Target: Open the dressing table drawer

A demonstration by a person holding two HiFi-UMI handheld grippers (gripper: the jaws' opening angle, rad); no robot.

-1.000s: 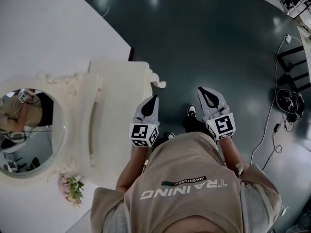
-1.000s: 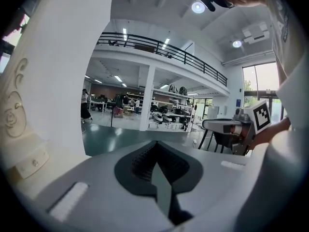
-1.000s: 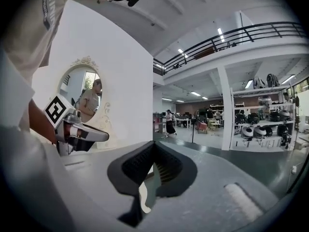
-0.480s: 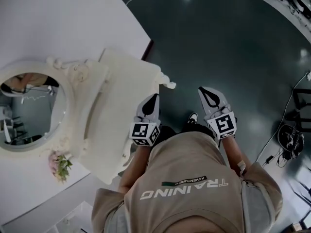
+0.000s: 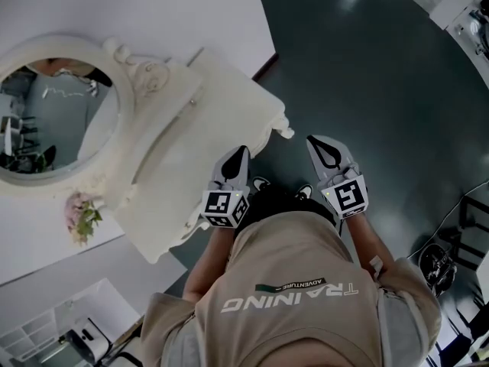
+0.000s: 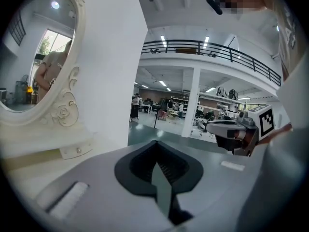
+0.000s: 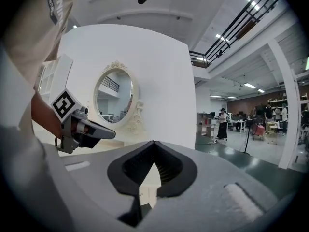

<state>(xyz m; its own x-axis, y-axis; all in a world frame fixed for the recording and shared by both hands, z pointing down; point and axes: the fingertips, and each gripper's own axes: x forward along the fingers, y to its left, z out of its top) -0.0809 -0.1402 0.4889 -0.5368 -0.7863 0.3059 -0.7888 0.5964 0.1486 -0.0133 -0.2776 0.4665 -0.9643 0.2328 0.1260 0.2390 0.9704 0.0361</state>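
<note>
In the head view, the cream dressing table [image 5: 221, 113] stood against a white wall [image 5: 153, 6], in the upper left of the picture. Its oval mirror [image 5: 53, 121] took up the far left, with a small bunch of flowers [image 5: 80, 216] below the mirror frame. The left gripper [image 5: 241, 153] hung just off the table's near edge, beside its carved corner and apart from it. The right gripper [image 5: 315, 144] was over the dark floor [image 5: 382, 90], well clear of the table. Both pointed away from the person's beige shirt [image 5: 298, 289]. The drawer front could not be made out from above.

In the left gripper view, the jaws of the left gripper [image 6: 155, 146] were clenched together with nothing between them. The mirror [image 6: 34, 47] rose at the left above the table's pale top [image 6: 38, 151], and the right gripper [image 6: 231, 129] showed to the right against an open hall.

In the right gripper view, the right gripper [image 7: 153, 144] was also clenched, holding nothing. A strip of the dressing table [image 7: 147, 180] showed through the slot below the jaw tips. The left gripper [image 7: 89, 129] was at the left, in front of the mirror [image 7: 115, 98] and the white wall [image 7: 164, 81].
</note>
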